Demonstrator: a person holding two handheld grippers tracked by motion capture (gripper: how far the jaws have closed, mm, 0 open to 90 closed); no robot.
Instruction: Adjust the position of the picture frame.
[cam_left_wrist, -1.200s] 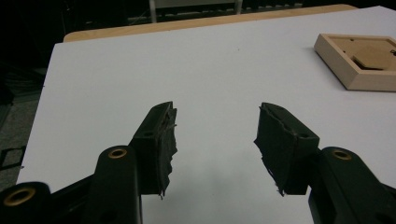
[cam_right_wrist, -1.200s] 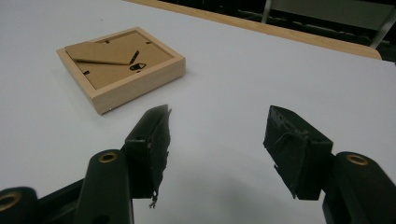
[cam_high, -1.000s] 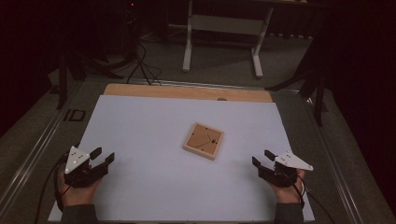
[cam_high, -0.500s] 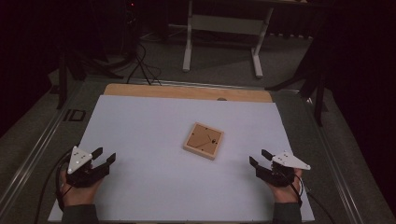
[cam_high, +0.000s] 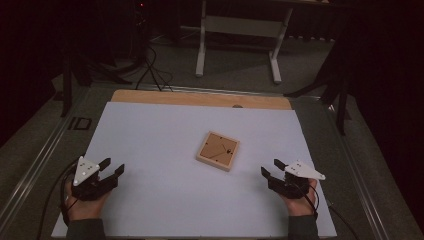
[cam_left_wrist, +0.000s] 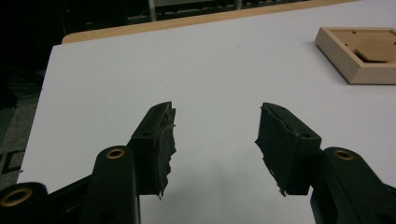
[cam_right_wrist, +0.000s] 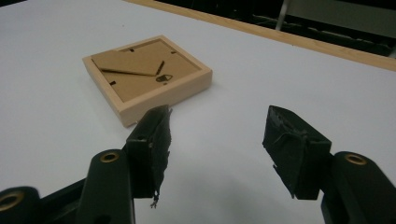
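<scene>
A small square wooden picture frame (cam_high: 218, 150) lies face down near the middle of the white table top, its brown backing board and stand facing up. My left gripper (cam_high: 112, 168) rests at the near left, open, with nothing between its jaws; the frame (cam_left_wrist: 362, 53) lies far off at the upper right of the left gripper view. My right gripper (cam_high: 272, 167) sits at the near right, open and empty, pointing toward the frame (cam_right_wrist: 146, 74), which lies a short way ahead of its left jaw. Both grippers are apart from the frame.
The white sheet (cam_high: 165, 135) covers a wooden table whose bare edge (cam_high: 200, 98) runs along the far side. Beyond it stand a white table leg frame (cam_high: 240, 30) and cables (cam_high: 150, 65) on a dark floor. A metal rail (cam_high: 35, 165) borders the left.
The right gripper has slid a little to the left, toward the frame. The left gripper has barely moved. The frame lies where it was.
</scene>
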